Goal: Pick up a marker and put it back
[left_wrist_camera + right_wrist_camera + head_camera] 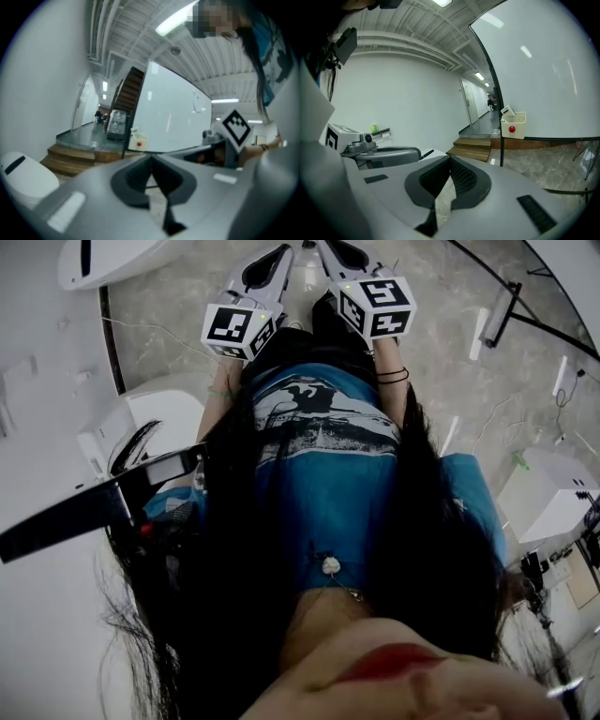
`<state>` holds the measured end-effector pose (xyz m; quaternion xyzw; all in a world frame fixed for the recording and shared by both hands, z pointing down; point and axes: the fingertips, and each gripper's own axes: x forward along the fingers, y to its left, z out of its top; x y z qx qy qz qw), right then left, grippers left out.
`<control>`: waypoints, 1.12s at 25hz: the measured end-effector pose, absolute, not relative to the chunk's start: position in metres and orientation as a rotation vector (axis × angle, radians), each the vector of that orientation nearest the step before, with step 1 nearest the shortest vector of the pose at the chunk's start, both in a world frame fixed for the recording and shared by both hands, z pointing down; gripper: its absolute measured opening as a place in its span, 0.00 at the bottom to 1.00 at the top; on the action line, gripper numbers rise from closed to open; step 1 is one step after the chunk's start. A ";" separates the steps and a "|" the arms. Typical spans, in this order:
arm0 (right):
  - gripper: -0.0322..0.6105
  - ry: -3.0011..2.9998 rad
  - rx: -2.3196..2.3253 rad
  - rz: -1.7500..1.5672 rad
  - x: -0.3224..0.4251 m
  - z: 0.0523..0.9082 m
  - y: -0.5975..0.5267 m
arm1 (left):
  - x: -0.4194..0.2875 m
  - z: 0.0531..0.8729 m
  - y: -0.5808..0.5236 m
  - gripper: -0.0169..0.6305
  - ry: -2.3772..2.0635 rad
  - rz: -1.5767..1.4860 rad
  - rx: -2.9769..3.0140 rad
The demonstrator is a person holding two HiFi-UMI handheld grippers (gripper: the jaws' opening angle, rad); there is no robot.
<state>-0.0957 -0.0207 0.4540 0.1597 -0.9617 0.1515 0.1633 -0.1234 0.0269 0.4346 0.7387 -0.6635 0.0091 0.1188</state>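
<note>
the room is a white-walled workspace with a pale stone floor [169, 296], strip lights glowing under a ribbed ceiling [140, 28], and a large whiteboard [543, 70] standing on dark legs. a short flight of wooden steps [473, 145] is leading towards a corridor behind it. a small cream box [513, 125] with a red dot is hanging near the board's lower edge.

the person, wearing a blue printed shirt [328, 456], is holding both tools out in front at about waist height, side by side and close together. the left gripper [151, 159] is showing its dark pads meeting at the tips, with nothing between them but floor showing through the gap below. the right gripper [450, 159] is likewise fully closed and carrying nothing.

the marker is not showing in any view: neither on the board, nor in either tool. so its long axis and the way its tip is pointing cannot be told, and whether the cream box is holding it cannot be made out either.

judging from this, the work is sitting at its very start or between steps, with the pick not yet made. the next move is probably calling for finding the marker, most likely near the whiteboard, opening one pair of jaws, and lining them across its barrel.
</note>
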 end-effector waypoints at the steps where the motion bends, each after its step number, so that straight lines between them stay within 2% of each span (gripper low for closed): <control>1: 0.07 -2.738 0.462 0.438 -0.097 0.454 -0.005 | -0.127 0.435 0.042 0.03 -1.939 0.011 2.158; 9: 0.07 -2.707 0.522 0.438 -0.070 0.440 0.055 | -0.124 0.423 0.090 0.03 -1.915 -0.124 2.160; 19: 0.07 -2.712 0.558 0.449 -0.042 0.442 0.095 | -0.103 0.427 0.135 0.03 -1.919 -0.136 2.165; 28: 0.07 -2.718 0.626 0.488 0.057 0.437 0.094 | -0.019 0.421 0.128 0.03 -1.904 -0.149 2.174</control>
